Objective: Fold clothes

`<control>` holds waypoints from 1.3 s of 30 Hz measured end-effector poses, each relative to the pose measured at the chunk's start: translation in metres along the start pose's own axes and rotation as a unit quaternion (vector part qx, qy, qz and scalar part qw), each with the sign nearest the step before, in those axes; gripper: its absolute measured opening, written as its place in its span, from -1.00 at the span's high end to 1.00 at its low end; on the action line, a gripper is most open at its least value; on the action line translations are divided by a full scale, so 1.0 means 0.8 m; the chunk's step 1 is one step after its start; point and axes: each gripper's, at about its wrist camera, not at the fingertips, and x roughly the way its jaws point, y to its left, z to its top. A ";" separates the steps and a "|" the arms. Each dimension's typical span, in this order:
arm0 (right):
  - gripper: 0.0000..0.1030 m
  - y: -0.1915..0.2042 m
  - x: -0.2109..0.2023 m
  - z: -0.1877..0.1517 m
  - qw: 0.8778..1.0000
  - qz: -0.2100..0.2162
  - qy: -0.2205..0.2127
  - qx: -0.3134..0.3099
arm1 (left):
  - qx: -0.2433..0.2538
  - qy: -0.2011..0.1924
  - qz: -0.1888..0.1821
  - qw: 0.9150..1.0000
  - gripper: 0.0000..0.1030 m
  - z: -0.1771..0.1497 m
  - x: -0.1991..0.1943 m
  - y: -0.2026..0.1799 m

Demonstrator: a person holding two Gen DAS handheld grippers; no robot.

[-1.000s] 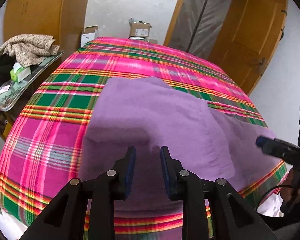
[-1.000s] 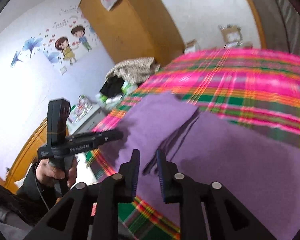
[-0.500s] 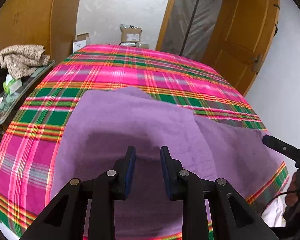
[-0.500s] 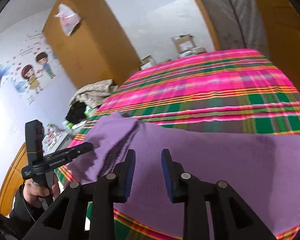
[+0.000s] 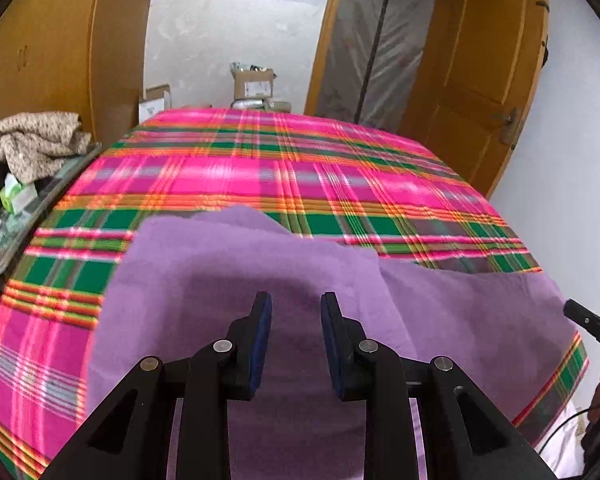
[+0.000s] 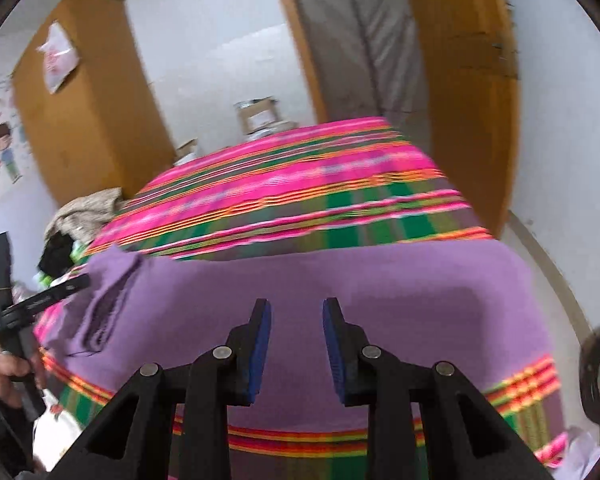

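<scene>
A purple garment (image 5: pixel 220 272) lies on the pink and green plaid bed cover (image 5: pixel 300 168), near the bed's front edge. Its left part is folded over into a thicker layer (image 6: pixel 108 300); the rest (image 6: pixel 380 280) lies flat towards the right. My left gripper (image 5: pixel 294 300) hovers over the folded part, open, with nothing between its blue pads. My right gripper (image 6: pixel 296 306) hangs above the flat right part, also open and holding nothing. The left gripper (image 6: pixel 74 283) shows from the side at the garment's left end. At the right edge of the left wrist view the right gripper's tip (image 5: pixel 572 308) pokes in.
A side table with a heap of clothes (image 5: pixel 32 140) stands left of the bed, beside a wooden wardrobe (image 5: pixel 40 48). Cardboard boxes (image 5: pixel 252 86) sit beyond the far edge. A wooden door (image 5: pixel 480 80) is at the right. A hand (image 6: pixel 8 364) holds the left tool.
The right gripper has swung right, from the folded left end to over the flat part, and its jaws have widened. The left gripper has drifted a little further over the purple garment.
</scene>
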 end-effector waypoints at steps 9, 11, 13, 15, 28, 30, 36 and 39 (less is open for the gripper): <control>0.47 -0.025 0.001 0.004 1.000 0.001 -0.015 0.020 | -0.019 -0.027 0.056 0.998 0.49 0.010 -0.008 0.034; 0.47 -0.026 0.001 0.002 1.000 0.004 -0.014 0.021 | -0.025 -0.023 0.066 0.997 0.49 0.011 -0.003 0.040; 0.47 -0.028 0.004 -0.001 1.000 0.005 -0.012 0.021 | -0.031 -0.018 0.072 0.997 0.49 0.013 0.002 0.046; 0.47 -0.029 0.005 -0.002 1.000 0.005 -0.011 0.020 | -0.035 -0.015 0.081 0.996 0.49 0.015 0.005 0.051; 0.47 -0.042 -0.008 -0.006 0.999 0.028 -0.034 0.027 | -0.030 -0.017 0.042 0.999 0.49 0.001 -0.022 0.017; 0.47 -0.046 -0.012 -0.003 0.998 0.034 -0.042 0.028 | -0.021 -0.019 0.028 0.999 0.49 -0.003 -0.032 0.006; 0.46 -0.065 -0.022 0.005 0.994 0.061 -0.074 0.051 | -0.002 -0.029 0.005 1.000 0.49 -0.013 -0.056 -0.014; 0.37 -0.073 -0.023 0.000 0.994 0.052 -0.064 0.065 | -0.014 -0.023 -0.003 1.000 0.49 -0.022 -0.056 -0.013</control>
